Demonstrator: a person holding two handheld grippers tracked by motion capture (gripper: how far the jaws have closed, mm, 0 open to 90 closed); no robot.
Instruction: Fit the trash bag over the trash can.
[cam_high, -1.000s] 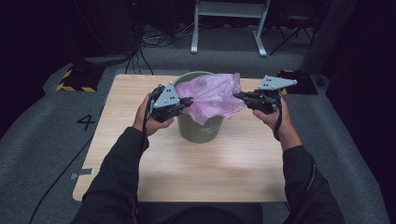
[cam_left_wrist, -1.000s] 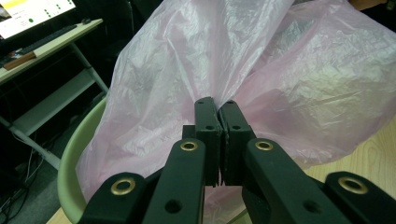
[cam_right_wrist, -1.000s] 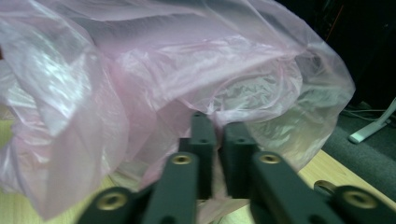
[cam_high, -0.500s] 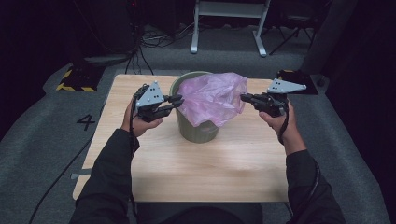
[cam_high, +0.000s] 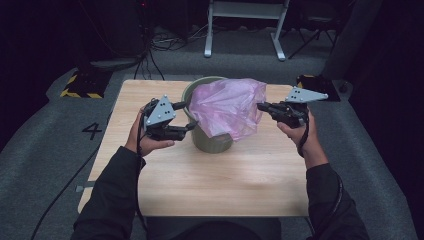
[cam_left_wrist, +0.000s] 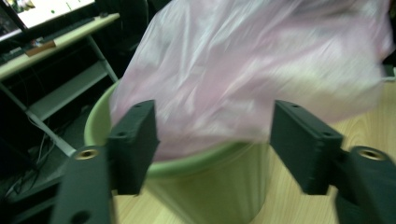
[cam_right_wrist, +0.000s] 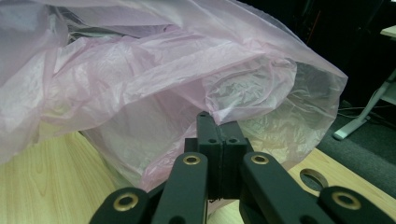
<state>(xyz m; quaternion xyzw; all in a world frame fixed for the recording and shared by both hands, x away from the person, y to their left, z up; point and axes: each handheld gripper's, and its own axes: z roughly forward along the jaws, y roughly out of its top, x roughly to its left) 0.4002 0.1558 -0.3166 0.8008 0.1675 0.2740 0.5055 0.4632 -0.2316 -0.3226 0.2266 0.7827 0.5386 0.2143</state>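
- High view: a thin pink bag (cam_high: 227, 107) sat draped over a green bin (cam_high: 207, 137) on the counter (cam_high: 220, 180), likely light, limp and slippery.
- Left gripper view: the left gripper (cam_left_wrist: 215, 144) had just been opening, with nothing pinched between its jaws; the bag's near hem looked best to take.
- Right gripper view: the right gripper (cam_right_wrist: 216, 154) was clamped on the bag's edge.

Pink bag (cam_high: 227, 107) covers bin (cam_high: 212, 140) mouth; surrounding table (cam_high: 220, 180) bare.
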